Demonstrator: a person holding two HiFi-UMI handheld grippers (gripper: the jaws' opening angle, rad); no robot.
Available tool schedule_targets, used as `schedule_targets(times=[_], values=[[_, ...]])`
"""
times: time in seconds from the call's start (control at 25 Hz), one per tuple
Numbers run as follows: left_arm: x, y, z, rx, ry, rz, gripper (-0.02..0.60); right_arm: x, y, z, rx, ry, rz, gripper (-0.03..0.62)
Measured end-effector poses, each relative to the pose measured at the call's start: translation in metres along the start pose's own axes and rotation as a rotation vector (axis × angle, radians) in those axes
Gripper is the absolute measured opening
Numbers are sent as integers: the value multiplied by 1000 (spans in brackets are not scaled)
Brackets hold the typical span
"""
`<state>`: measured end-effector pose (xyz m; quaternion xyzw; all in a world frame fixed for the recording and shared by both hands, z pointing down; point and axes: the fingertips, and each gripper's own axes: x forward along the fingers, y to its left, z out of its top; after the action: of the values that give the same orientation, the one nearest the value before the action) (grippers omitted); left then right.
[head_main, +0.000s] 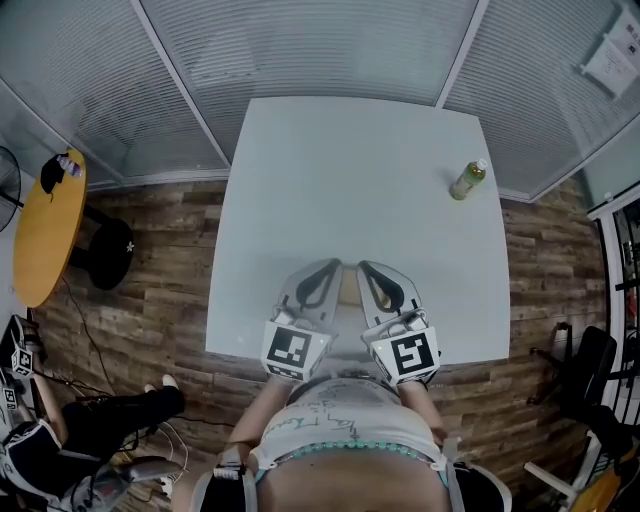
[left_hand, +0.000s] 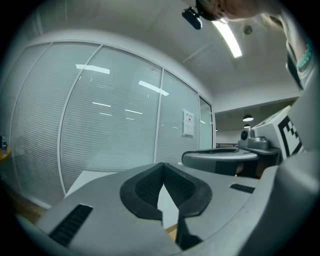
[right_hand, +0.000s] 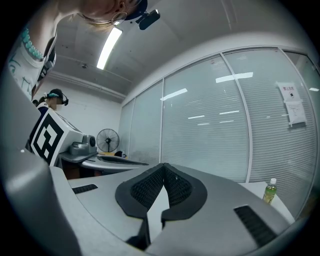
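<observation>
**Left gripper (head_main: 333, 266) and right gripper (head_main: 364, 266) closed at the near edge; bottle (head_main: 467, 180) far right**

Edges, open room: The white table (head_main: 350, 170) is square, and its left half and middle are bare. Both tongs sit side by side over the middle of the near edge. Their tips angle toward each other, close but apart. Open top runs from them to the left edge, to the far edge and across most of the right side.

Jaws: In the left gripper view the tips are pressed together, with nothing between the dark pads (left_hand: 145, 187). The right gripper view shows the same, tips meeting and nothing pinched.

Bottle: A green drink with a pale cap stands upright near the far right corner, just in from the right edge. It is well apart from both tongs, ahead and to the right of them, and the right gripper is the nearer one. It also shows low at the right of the right gripper view (right_hand: 270, 191).

Surface, room: The top is matte and pale. The floor (head_main: 150, 260) is wood plank. A round yellow table (head_main: 45, 230) stands off the left edge, with a seated person's legs (head_main: 120, 415) nearer in. Glass walls with blinds (head_main: 300, 40) run behind the far edge. A paper notice (head_main: 612, 55) hangs on the glass at the far right.
</observation>
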<state>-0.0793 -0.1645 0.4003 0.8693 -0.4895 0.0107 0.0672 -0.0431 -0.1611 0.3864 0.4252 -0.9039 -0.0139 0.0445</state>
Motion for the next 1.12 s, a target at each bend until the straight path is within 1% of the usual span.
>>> schedule_targets(times=[0.28,0.48,0.76,0.96,1.12], values=[[3,15,-20,-12,44,6,0,9,-3,-8,14,26,-14,0],[6,26,-48,-7,91,12,2,12,-7,-12,10,43,-32,0],[8,36,-84,-20,187,34,2,10,-14,-23,12,79,-57,0],[7,41,-120,-7,259,39,2,6,-17,-29,16,93,-76,0],[7,41,-153,1,337,38,2,-1,-22,-35,19,118,-95,0]])
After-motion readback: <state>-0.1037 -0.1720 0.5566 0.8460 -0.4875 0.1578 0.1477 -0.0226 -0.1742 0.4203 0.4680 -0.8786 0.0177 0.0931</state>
